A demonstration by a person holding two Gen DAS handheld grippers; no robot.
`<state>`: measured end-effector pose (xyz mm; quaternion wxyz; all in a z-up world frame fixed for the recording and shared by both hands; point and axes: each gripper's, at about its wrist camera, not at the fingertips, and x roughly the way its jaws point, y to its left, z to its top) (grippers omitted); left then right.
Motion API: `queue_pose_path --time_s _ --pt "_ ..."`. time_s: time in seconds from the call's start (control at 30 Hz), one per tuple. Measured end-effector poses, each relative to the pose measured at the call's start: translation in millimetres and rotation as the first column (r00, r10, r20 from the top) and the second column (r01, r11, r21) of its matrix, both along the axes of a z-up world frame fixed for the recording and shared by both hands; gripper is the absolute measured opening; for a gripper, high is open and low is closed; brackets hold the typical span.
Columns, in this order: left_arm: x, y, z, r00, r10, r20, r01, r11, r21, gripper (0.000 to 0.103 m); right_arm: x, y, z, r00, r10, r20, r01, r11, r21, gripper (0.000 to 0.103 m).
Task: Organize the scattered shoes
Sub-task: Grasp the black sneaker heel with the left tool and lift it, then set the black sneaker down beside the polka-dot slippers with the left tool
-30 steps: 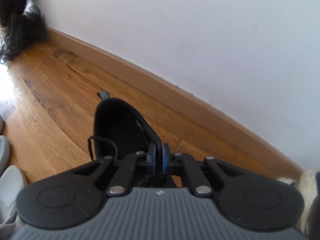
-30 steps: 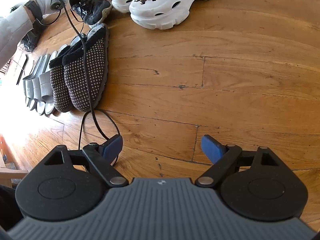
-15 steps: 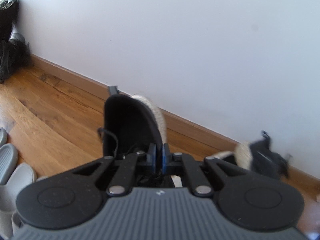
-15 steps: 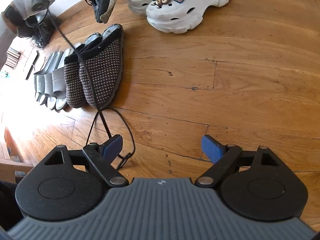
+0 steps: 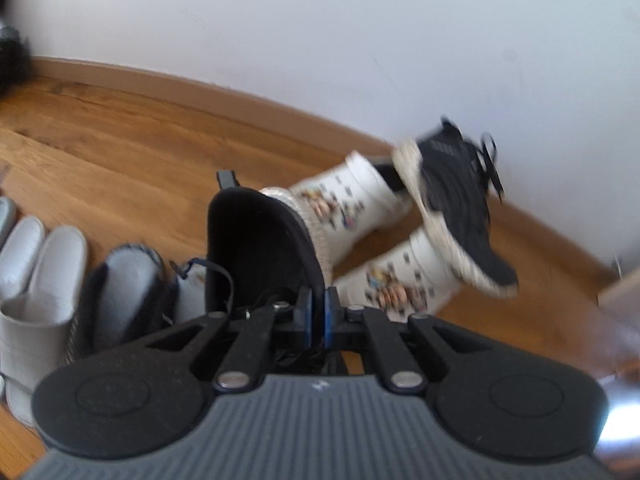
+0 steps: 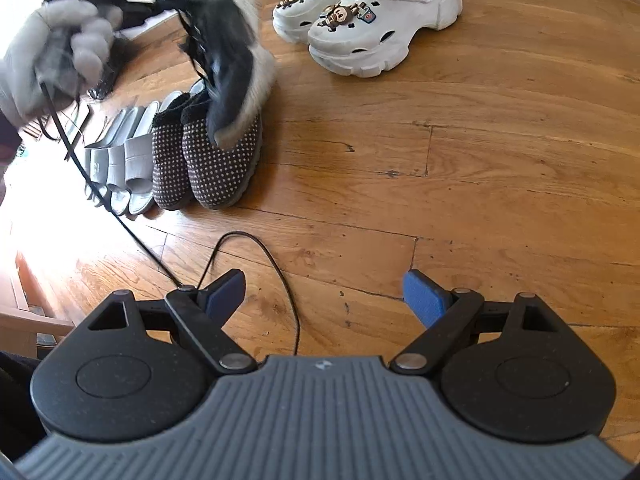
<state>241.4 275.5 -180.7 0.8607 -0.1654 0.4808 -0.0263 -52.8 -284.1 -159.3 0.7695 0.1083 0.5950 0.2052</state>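
My left gripper [image 5: 316, 308] is shut on the collar of a black sneaker [image 5: 260, 248] with a pale sole, which hangs in the air. In the right wrist view this sneaker [image 6: 232, 68] is blurred above the dotted slippers [image 6: 216, 160], below a gloved hand [image 6: 52, 60]. A second black sneaker [image 5: 460, 200] lies tilted on top of the white clogs [image 5: 404, 280] by the wall. My right gripper [image 6: 324, 296] is open over bare floor with nothing between its fingers.
Grey slides [image 6: 124, 160] and the dotted slippers stand in a row on the wooden floor. The white clogs [image 6: 372, 20] with charms sit further right. A thin black cable [image 6: 256, 248] trails across the floor. A baseboard [image 5: 200, 92] runs under the white wall.
My left gripper has carried the sneaker to the right along the wall, past the slides and slippers towards the clogs. The right gripper has risen a little and stays open.
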Motion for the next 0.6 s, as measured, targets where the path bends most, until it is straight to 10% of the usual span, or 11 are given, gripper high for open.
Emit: queue_pose_path --time_s 0.47,0.6 --pt "-10 -24 -47 0.995 -0.099 -0.028 0.098 0.994 -0.042 0.007 -7 -2 -11 1.000 0.020 -0.022 -0.020 0.999 -0.025 0.087" --pt "-10 -18 -47 0.994 -0.106 -0.005 0.106 0.993 -0.060 0.036 -7 6 -10 0.998 0.061 0.024 -0.059 0.997 -0.056 0.087"
